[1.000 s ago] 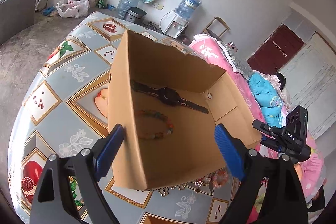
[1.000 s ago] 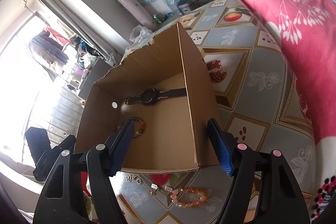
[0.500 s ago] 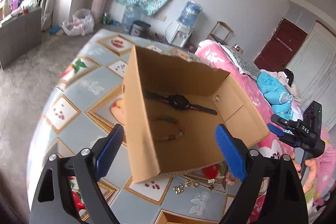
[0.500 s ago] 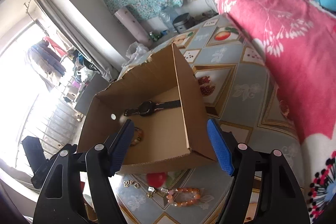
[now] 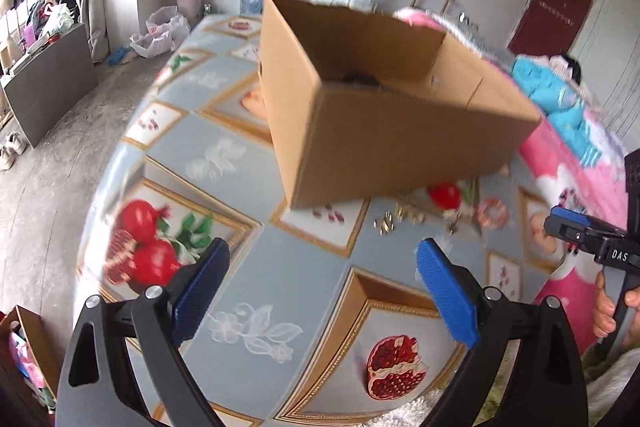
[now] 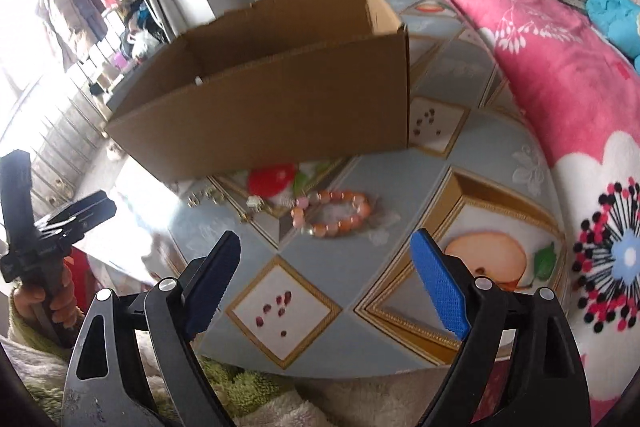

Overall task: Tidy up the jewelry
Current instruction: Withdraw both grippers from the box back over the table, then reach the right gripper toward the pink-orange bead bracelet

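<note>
Bedroom setting: table (image 5: 240, 131) under a grey-blue cloth printed with pomegranates and fruit panels, pink floral blanket (image 6: 560, 75) along one edge, floral cloth on the far wall, water jugs and a dark red door behind, clothes rack by the window. Cardboard box (image 5: 384, 131) sits open on the table; only a dark shape shows over its rim, contents otherwise hidden. Loose pieces lie on the cloth just in front of the box: orange bead bracelet (image 6: 334, 213), small metal earrings (image 5: 390, 221) beside it. Left gripper (image 5: 320, 287) and right gripper (image 6: 326, 277) both hang over bare cloth short of the jewelry, jaws have just been opening, now wide, nothing between them. Risks, my read: earrings are tiny and flat, broad blue pads (image 6: 438, 285) likely slide over them or flick them off the table onto the rug. Bracelet is probably elastic beads, a pinch on one side may let it roll or droop out during the lift. Cloth can bunch under a closing jaw and drag pieces along. Box wall is tall, a low carry could clip the rim and knock the box. Frames are motion-blurred, so small-item positions are approximate.
</note>
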Motion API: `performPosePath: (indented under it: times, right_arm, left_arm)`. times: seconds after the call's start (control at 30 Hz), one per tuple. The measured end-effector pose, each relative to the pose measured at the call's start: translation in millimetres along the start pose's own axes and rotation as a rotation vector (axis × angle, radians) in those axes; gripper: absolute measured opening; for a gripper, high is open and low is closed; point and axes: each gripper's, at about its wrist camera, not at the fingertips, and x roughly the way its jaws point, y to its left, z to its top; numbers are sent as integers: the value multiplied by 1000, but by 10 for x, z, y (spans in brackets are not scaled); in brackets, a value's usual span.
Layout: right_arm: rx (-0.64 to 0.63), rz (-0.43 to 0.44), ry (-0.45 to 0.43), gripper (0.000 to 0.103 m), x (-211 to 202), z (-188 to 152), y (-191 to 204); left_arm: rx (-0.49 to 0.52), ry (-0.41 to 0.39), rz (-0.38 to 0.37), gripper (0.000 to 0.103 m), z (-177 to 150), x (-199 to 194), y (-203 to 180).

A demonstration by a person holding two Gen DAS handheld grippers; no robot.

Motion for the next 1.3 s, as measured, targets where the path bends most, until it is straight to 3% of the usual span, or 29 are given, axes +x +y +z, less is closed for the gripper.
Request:
performPosePath:
  times: [0.1,0.17,0.37,0.6,1.13,1.3]
  right_arm:
    - [-60,-118,43,83,200,-96,129]
    - [-93,-150,55,84,297,-121,192]
    - [-66,-160,105,85,495,-162,212]
    - [-87,-207,92,95,533,-201,208]
    - [-101,-185,80,95,479,-217,159]
    - [40,-104,18,94,265,-24,-189]
  left_arm:
    - [66,44,49,93,-74,205,-168]
    - [95,47,56,93,-92,273,-238]
    - [111,94,74,93,-82,465,-330]
    - [141,115,130,97,-135,552,-355]
    - [167,90,133,98,-166,547,-358]
    - [165,101,135,98,-154,562,-362]
